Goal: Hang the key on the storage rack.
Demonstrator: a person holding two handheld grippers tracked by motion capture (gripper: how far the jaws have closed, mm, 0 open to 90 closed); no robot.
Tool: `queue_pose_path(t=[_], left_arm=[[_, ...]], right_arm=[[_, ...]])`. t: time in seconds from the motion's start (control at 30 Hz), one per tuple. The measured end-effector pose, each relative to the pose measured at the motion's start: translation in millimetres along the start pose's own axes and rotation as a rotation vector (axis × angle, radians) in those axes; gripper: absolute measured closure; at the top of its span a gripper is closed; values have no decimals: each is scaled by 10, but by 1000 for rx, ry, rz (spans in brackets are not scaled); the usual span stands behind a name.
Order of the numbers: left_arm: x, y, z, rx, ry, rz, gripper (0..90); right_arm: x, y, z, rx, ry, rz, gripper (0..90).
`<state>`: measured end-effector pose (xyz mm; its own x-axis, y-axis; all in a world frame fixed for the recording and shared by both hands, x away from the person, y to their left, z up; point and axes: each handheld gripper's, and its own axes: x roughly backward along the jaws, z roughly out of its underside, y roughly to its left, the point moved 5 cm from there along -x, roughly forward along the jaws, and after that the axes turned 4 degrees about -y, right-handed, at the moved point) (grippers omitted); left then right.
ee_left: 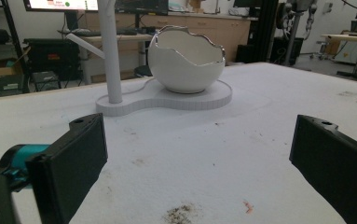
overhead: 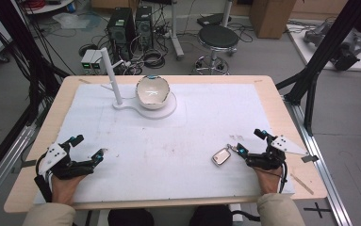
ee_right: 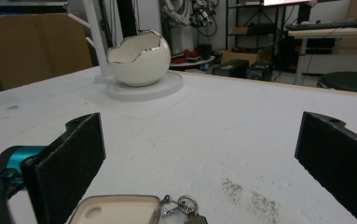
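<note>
A white egg-shaped bowl (overhead: 152, 92) with a jagged silver rim sits on a white stand base (overhead: 168, 109) beside an upright white post (overhead: 110, 75) at the table's far middle. The bowl (ee_left: 185, 60) shows ahead in the left gripper view and the bowl (ee_right: 139, 57) at far left in the right gripper view. A cream key fob with a ring (overhead: 222, 156) lies on the white mat just left of my right gripper (overhead: 251, 141). The fob (ee_right: 120, 211) lies low between that gripper's open jaws. My left gripper (overhead: 87, 146) stands open at the near left, with nothing between its jaws.
A white mat (overhead: 192, 127) covers the wooden table (overhead: 41, 127); it has faint stains near the front. Black frame posts stand at both sides. A stool (overhead: 218, 40), computer towers and cables stand on the floor beyond the far edge.
</note>
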<state>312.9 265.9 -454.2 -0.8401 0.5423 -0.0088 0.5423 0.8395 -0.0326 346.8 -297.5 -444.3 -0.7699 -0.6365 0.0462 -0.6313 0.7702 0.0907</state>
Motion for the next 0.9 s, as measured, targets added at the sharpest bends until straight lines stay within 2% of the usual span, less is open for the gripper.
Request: queue_pose_path(t=[0.13,0.2,0.23,0.37,0.4,0.43,0.47,0.53,0.6,0.63,0.77,0.8,0.9], left_arm=[[0,0,0,0,1,-1,44],[-1,4,-1,0,0,0,44],[-2,6,0,1,2,1,44],[-6,9,0,11,1,-6,44],[-4,8,0,7,3,-4,44],[-4,4,1,4,5,-1,44],[-3,3,1,3,5,-1,44],[-2,7,-1,6,0,-4,44],[-2,8,-1,7,0,-3,44],[-3,7,0,7,-1,-3,44],[-1,9,-1,8,1,-2,44],[-3,8,0,8,-1,-3,44],[-3,8,-1,8,-1,-4,44]], right_arm=[[43,-29,-194,8,32,-7,6],[56,-38,-231,11,41,-6,6],[67,-61,-302,25,52,-13,6],[67,-92,-386,31,84,-28,6],[63,-105,-404,32,111,-37,6],[50,-135,-431,35,187,-63,6],[46,-144,-448,38,231,-79,6],[43,-150,-459,47,252,-86,7],[43,-162,-497,72,328,-104,6],[43,-162,-497,72,328,-104,6],[47,-207,-520,82,407,-113,7],[50,-217,-516,74,431,-116,7],[60,-264,-468,95,514,-116,7]])
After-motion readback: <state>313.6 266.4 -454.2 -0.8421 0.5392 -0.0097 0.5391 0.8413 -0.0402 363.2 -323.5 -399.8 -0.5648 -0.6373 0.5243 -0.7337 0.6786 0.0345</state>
